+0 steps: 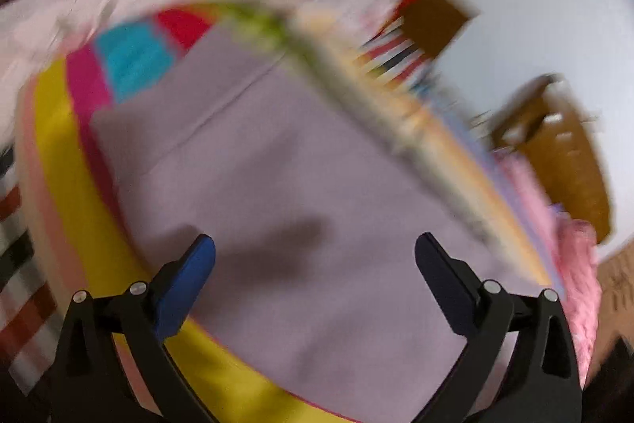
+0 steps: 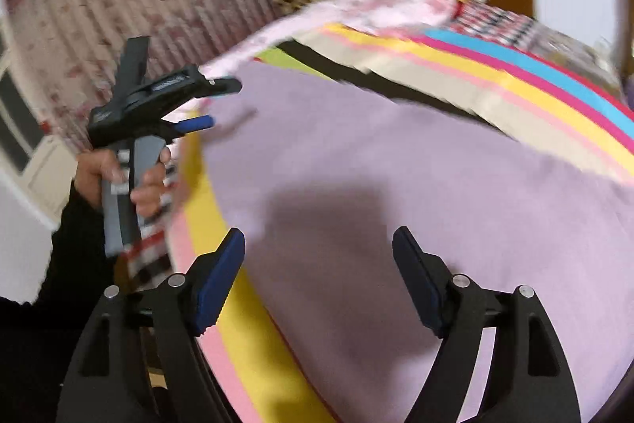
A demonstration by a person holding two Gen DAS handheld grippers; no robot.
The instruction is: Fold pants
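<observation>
We see the pants [image 2: 396, 185] as a broad lilac cloth spread flat across a bed covered by a striped sheet [image 2: 535, 82] in yellow, pink and blue bands. In the right wrist view the cloth fills the middle of the frame, and in the left wrist view the pants [image 1: 277, 165] show a straight seam line running across their upper part.

The right gripper [image 2: 319, 280] hangs over the cloth with its jaws wide apart and nothing between them. The left gripper [image 1: 315, 276] also has its 2 fingers spread wide in its own camera, with only lilac fabric lying beneath. Seen from the right wrist, the left gripper [image 2: 210, 102] sits at the far left edge of the cloth, in the person's left hand [image 2: 130, 181]; whether it touches that edge we cannot tell through the blur.

We judge the fabric light, soft and limp: it should sag and drape when lifted, not hold a shape, and a thin pinch may slip. The best holds look like the edges and corners, or a hem or waistband, 1 for each gripper, so the fold stays even.

A pale pink floral cloth [image 2: 396, 2] is bunched beyond the pants. As for containers, a brown basket-like object [image 1: 570, 161] shows at the right of the left view, too blurred to tell its contents.
</observation>
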